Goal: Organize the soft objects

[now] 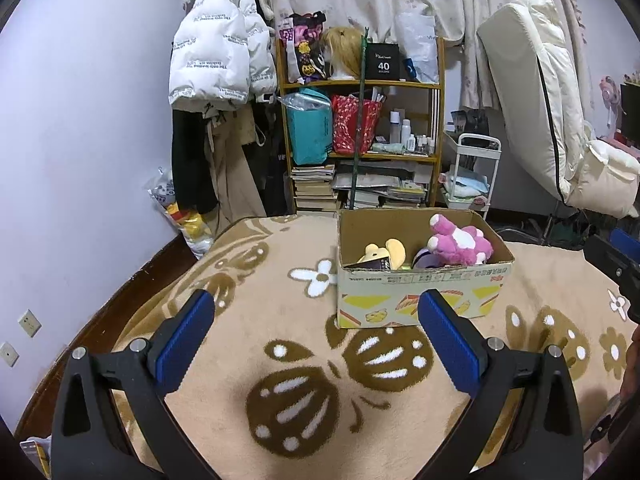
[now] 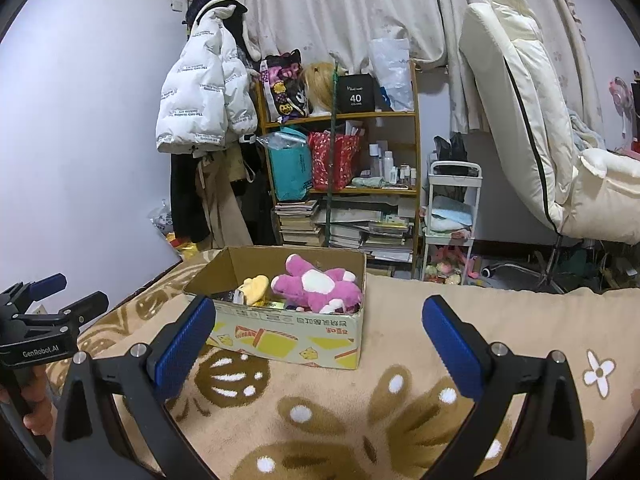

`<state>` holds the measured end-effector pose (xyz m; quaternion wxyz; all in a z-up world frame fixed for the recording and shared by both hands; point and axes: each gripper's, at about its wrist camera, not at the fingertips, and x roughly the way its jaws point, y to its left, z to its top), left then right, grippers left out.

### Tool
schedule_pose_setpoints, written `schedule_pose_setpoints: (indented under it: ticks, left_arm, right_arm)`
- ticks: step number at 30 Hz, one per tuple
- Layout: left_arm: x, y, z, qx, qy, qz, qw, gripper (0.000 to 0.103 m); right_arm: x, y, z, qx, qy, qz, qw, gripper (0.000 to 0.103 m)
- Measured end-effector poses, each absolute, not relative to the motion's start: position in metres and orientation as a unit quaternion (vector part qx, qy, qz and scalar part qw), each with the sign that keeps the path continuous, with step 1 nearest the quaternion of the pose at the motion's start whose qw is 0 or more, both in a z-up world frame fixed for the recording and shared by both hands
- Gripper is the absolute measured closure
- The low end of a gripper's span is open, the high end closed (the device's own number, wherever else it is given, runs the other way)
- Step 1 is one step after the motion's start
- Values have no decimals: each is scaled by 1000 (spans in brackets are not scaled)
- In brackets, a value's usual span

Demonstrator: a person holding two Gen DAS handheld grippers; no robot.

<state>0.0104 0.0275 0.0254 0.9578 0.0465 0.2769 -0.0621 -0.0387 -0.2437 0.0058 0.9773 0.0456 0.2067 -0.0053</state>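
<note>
Both claws hover empty over the flower-patterned blanket [image 1: 224, 364]. The left claw [image 1: 316, 332] is spread wide, nothing between its blue pads, and the right claw [image 2: 320, 340] is splayed just as wide and just as bare.

Straight ahead sits the landmark, the cardboard box [image 1: 424, 296], resting on the blanket. For the left claw it lies ahead and a touch to the right; for the right claw it lies ahead and a touch to the left [image 2: 288, 336]. So the box sits between the two, and neither looks clearly nearer.

Inside the box, on its right side, the pink plush toy [image 2: 320, 286] sprawls with its long axis running roughly across the box. Just left of it, also inside, is the yellow plush [image 2: 254, 288]. No soft toy shows on the blanket outside the box, so my read is the sorting is near done.

Beyond the box stands the wooden bookshelf [image 1: 360, 120].
</note>
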Motion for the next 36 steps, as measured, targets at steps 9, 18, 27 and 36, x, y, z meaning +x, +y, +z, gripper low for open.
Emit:
schedule_pose_setpoints:
  ticks: [9, 18, 27, 36]
  left_arm:
    - [21, 21, 17, 50, 289, -67, 954, 3]
    - [22, 22, 14, 51, 287, -65, 954, 3]
    - [19, 22, 14, 51, 287, -65, 954, 3]
    - [18, 22, 13, 53, 288, -63, 954, 3]
  right_arm:
    - [-29, -245, 2, 43, 214, -8, 976, 0]
    - [-30, -244, 3, 45, 214, -9, 976, 0]
    - [-29, -245, 3, 45, 214, -7, 976, 0]
    - [-28, -247, 3, 44, 216, -7, 975, 0]
